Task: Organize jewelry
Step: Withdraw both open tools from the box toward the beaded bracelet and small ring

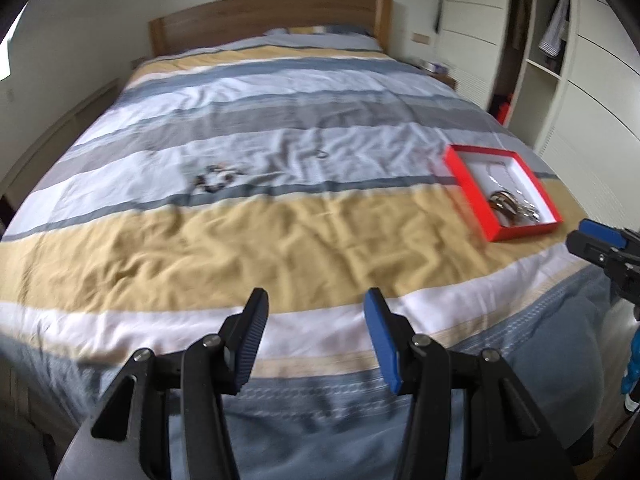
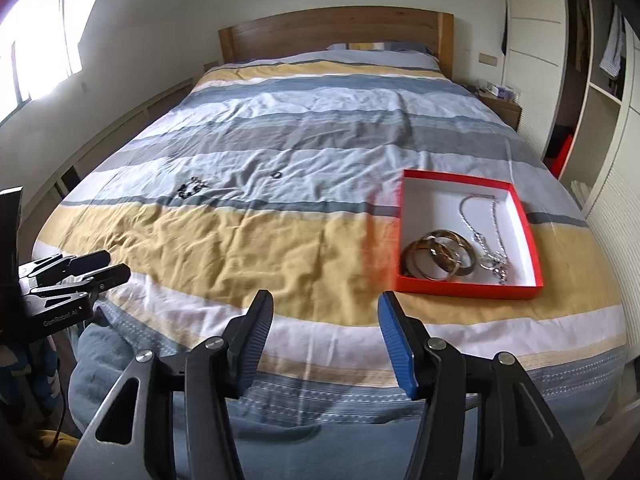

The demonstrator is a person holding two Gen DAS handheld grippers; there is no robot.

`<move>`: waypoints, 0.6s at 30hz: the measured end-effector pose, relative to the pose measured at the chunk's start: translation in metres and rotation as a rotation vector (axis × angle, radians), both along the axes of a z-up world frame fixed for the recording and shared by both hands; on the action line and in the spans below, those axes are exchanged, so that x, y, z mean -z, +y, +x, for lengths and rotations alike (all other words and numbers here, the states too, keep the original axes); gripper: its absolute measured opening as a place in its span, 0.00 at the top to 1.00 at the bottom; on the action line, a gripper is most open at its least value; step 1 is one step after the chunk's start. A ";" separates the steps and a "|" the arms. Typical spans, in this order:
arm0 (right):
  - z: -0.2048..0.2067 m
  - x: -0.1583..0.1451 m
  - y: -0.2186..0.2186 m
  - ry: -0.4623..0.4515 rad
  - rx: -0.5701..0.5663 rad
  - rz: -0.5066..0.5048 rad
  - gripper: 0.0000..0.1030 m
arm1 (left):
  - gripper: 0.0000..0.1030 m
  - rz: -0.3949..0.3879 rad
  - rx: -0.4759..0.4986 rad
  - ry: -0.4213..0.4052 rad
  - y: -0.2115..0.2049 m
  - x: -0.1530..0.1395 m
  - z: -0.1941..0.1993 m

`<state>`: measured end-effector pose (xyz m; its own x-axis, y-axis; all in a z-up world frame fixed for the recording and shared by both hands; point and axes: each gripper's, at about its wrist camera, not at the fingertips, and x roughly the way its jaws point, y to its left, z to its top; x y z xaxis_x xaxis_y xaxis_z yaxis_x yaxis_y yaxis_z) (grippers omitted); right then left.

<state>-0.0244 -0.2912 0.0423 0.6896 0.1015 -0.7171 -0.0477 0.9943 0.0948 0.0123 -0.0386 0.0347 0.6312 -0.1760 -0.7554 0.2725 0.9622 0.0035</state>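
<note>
A shallow red box with a white inside lies on the bed at the right; in it are brown and gold bangles and a silver chain. The same box shows at the right of the left wrist view. On the pale stripe further back lie a dark beaded bracelet and a small ring. My left gripper hovers open over the bed's near edge, nothing between its fingers. My right gripper is open and empty too, just left of the box's near corner.
The striped duvet covers the whole bed, with a wooden headboard at the back. A wardrobe with open shelves and a bedside table stand at the right. A window is on the left wall.
</note>
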 end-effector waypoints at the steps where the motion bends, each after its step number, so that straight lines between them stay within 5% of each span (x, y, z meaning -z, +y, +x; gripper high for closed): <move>1: 0.000 0.000 0.004 -0.002 -0.006 -0.005 0.44 | 0.54 -0.001 -0.017 -0.007 0.006 -0.001 -0.003; 11: 0.009 0.010 0.031 0.019 -0.059 -0.024 0.41 | 0.54 -0.016 -0.154 -0.032 0.049 0.001 -0.006; 18: 0.030 0.024 0.038 0.067 -0.074 -0.026 0.40 | 0.54 -0.037 -0.146 -0.026 0.054 0.006 0.004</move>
<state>0.0059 -0.2528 0.0181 0.6312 0.1311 -0.7645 -0.1158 0.9905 0.0743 0.0168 0.0154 0.0286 0.6715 -0.1081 -0.7331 0.1296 0.9912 -0.0274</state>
